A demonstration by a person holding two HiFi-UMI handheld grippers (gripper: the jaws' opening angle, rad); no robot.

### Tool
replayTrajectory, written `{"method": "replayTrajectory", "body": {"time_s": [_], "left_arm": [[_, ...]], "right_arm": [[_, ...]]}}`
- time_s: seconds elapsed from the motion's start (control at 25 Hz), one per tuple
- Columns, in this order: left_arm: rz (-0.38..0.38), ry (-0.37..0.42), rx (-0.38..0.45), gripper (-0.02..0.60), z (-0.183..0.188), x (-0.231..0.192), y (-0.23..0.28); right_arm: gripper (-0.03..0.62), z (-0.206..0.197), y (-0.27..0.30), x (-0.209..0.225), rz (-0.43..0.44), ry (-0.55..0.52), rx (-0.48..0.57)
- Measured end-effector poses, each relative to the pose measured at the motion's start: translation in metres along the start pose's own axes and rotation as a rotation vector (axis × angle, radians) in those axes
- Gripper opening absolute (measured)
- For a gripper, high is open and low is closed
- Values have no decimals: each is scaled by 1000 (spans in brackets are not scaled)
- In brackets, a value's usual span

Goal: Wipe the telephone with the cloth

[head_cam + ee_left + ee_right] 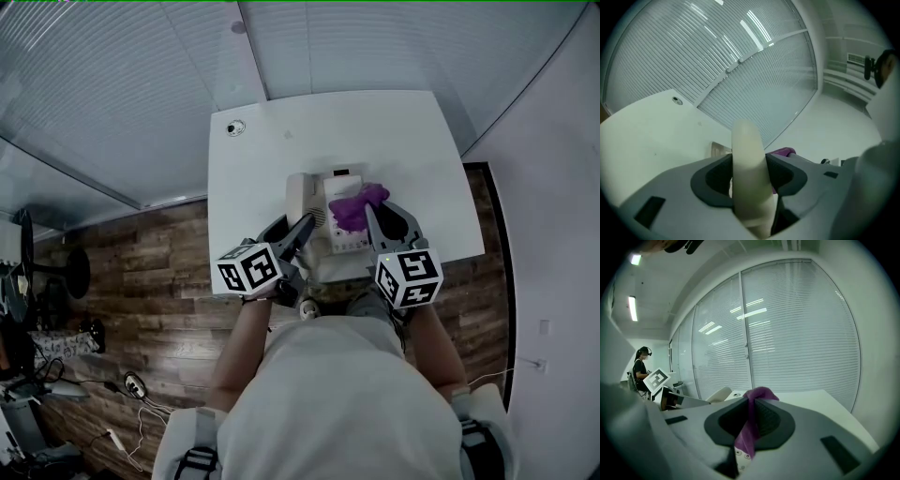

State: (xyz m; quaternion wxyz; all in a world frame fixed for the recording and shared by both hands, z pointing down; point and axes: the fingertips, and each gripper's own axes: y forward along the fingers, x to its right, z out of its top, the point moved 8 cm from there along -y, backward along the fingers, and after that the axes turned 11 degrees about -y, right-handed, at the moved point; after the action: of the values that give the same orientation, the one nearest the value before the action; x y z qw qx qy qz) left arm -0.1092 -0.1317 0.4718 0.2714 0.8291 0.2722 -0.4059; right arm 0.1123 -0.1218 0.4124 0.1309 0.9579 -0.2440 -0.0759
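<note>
A cream telephone point(345, 232) sits near the front edge of the white table point(262, 159). Its handset point(300, 199) lies along the phone's left side, and my left gripper point(302, 231) is shut on that handset point(749, 173), which stands up between the jaws in the left gripper view. My right gripper point(373, 221) is shut on a purple cloth point(355, 206) that rests bunched over the phone's top right. In the right gripper view the cloth point(752, 425) hangs pinched between the jaws, with phone buttons just below it.
A small round grommet point(234, 127) sits at the table's far left corner. Window blinds run behind the table. Wooden floor lies to the left, with a stool point(70, 270) and cables. Another person with a marker cube point(657, 379) shows far left in the right gripper view.
</note>
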Motion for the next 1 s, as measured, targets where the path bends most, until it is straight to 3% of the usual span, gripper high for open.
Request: {"method": "replayTrajectory", "body": {"time_s": [0.56, 0.72, 1.0], "left_arm": [[-300, -170, -1, 224, -3, 4, -36], [-380, -277, 7, 222, -9, 4, -47], [-457, -342, 56, 220, -3, 6, -59]], "right_arm": [[44, 38, 26, -14, 18, -75, 82], [44, 50, 37, -29, 48, -104, 105], [44, 67, 49, -53, 109, -166, 128]]}}
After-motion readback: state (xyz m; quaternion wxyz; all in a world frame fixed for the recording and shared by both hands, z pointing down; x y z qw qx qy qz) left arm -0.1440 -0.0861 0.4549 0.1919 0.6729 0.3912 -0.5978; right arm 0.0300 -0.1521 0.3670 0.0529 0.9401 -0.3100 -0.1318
